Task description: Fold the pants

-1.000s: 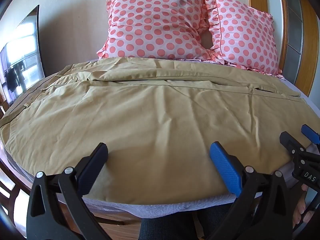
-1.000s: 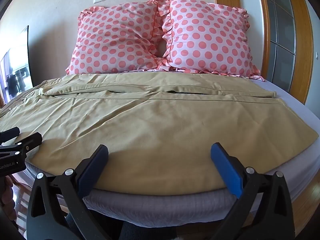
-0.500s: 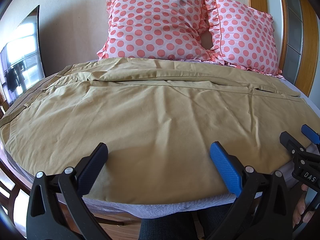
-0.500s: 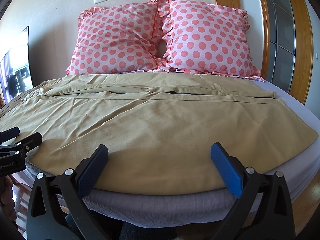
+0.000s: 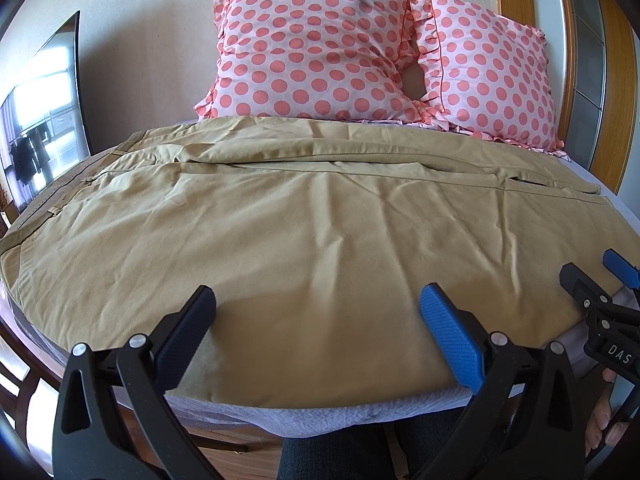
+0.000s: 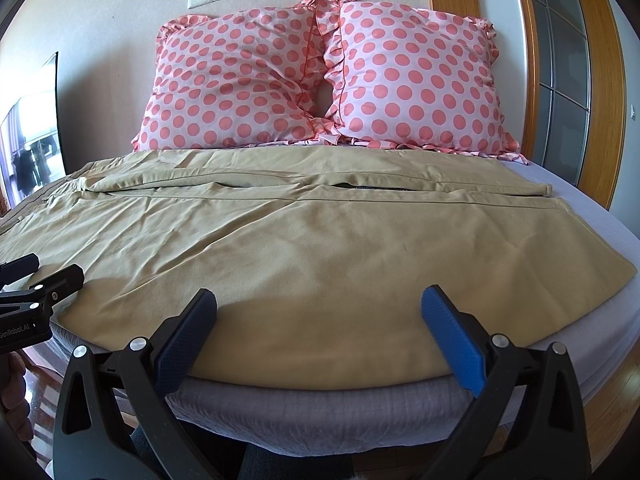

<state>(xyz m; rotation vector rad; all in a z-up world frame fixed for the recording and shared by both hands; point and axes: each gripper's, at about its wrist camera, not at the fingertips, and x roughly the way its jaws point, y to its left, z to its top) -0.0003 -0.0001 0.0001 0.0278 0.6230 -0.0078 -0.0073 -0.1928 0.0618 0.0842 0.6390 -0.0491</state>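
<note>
While pants lie flat mid-frame on the bed, left gripper spread at bottom edge, right gripper spread likewise, pillows at top.

Tan pants — flat, unfolded, crosswise

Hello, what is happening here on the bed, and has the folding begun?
A person holds two grippers at the near edge of a bed, about to fold a pair of khaki pants. The pants lie spread flat across the bed, not yet folded, in front of two polka-dot pillows. The left gripper and the right gripper are both open above the near pant leg, gripping nothing.
</note>
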